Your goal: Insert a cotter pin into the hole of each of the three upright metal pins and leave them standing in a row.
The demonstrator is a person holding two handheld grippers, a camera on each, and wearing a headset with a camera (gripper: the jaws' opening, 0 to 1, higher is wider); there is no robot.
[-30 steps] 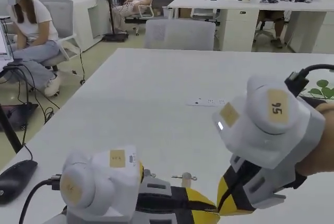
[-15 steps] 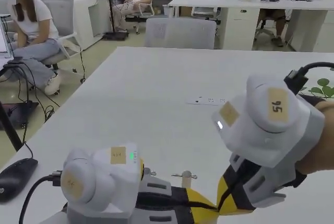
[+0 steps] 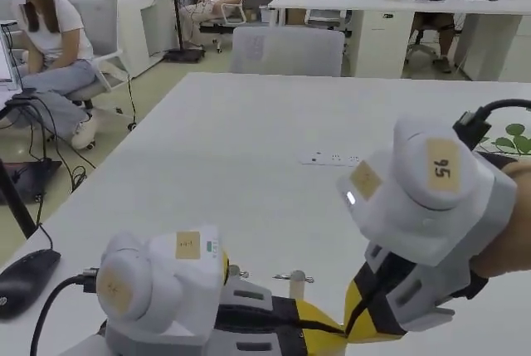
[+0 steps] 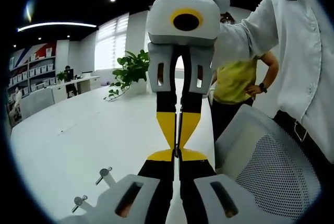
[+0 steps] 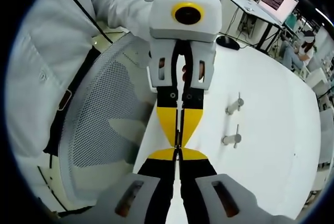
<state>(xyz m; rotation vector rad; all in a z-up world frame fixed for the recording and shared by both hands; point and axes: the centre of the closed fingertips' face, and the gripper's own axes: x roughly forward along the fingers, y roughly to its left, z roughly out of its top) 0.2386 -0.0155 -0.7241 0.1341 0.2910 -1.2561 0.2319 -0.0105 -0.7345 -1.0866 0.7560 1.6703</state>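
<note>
At the lower left of the head view, the left gripper point(image 3: 335, 330) is reaching across the white worktop point(image 3: 249, 148), its jaws pressing shut. Just behind it at bottom centre, an upright metal pin point(image 3: 235, 274) and a second pin point(image 3: 296, 280) are standing, the second carrying a cotter pin point(image 3: 284, 277) crosswise. From the right, the right gripper point(image 3: 349, 333) is meeting the left tip to tip, its jaws likewise closed.

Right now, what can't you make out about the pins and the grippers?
- Gripper views: whether the left gripper or right gripper pinches anything; shut tips meet, too small to tell.
- Head view: the grippers hide the pins' bases and count.
</note>
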